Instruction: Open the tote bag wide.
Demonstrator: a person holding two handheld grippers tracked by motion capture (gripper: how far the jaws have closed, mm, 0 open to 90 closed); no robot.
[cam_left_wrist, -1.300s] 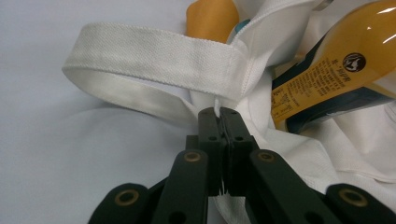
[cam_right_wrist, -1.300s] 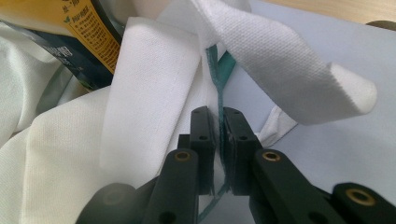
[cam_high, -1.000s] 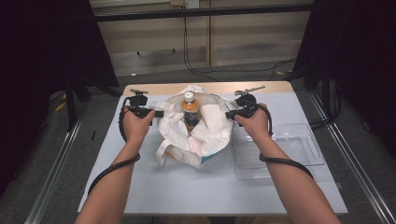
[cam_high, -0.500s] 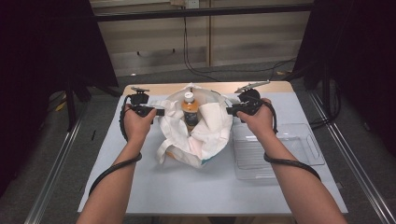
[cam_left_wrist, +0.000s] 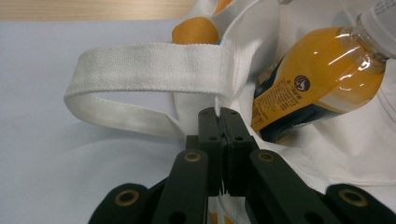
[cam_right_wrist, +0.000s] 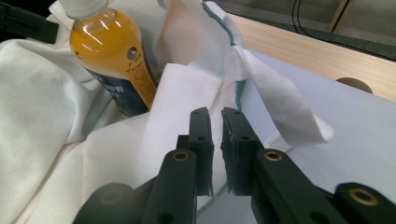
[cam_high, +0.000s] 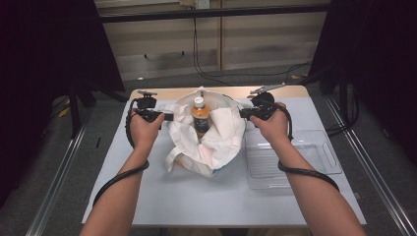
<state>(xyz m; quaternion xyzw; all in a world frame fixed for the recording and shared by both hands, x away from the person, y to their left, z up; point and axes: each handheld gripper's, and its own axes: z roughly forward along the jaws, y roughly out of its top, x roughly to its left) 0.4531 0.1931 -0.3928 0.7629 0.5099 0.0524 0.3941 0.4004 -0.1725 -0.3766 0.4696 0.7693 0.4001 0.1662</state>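
While the left gripper (cam_left_wrist: 219, 116) stays clamped on the woven white tote bag (cam_high: 216, 142) at mid-worktop (cam_high: 162, 196), the right gripper (cam_right_wrist: 215, 116) has its jaws just closing, a narrow gap left, bag edge between. Inside, the orange-drink bottle (cam_high: 199, 115) stands cap-up, its label print too small to read.

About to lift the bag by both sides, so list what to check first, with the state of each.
1. Left gripper clamped on the white tote bag edge: ok.
2. Right gripper clamped on the bag's other side: not ok; a gap shows between its jaws, which have just been closing.
3. Orange drink bottle inside the bag: ok.
4. Bag handle free of the left jaws: ok.
5. Clear plastic tray apart from the bag: cannot tell.
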